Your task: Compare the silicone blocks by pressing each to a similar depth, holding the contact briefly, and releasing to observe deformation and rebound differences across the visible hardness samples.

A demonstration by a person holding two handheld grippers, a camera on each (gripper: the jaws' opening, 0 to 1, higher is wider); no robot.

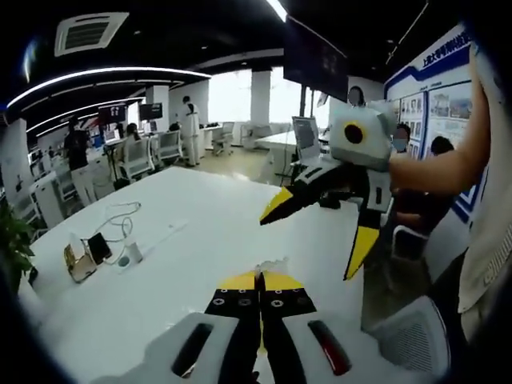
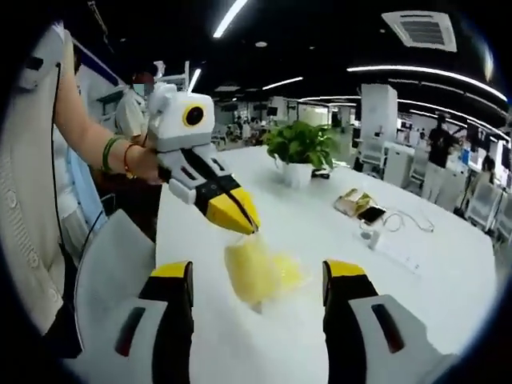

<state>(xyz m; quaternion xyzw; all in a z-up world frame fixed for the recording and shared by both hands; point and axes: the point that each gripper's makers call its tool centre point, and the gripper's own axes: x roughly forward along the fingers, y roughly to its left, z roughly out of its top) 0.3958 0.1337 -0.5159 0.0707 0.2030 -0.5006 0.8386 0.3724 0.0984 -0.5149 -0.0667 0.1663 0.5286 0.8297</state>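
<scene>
Your left gripper (image 2: 240, 216) sits just behind the silicone block (image 2: 260, 272) on the table (image 2: 320, 232), jaws closed at the block's far edge. Your right gripper (image 2: 258, 292) brackets the block from the near side, jaws spread apart. Potted plant (image 2: 300, 152) farther back; phone (image 2: 370, 214) and cable (image 2: 408, 220) to its right.

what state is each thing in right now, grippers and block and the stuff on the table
left gripper: jaws shut, tips at the block's top edge
right gripper: jaws open wide, raised above the table
yellow silicone block: lying on the white table, between the right gripper's jaws
phone: lying flat
potted plant: upright
</scene>
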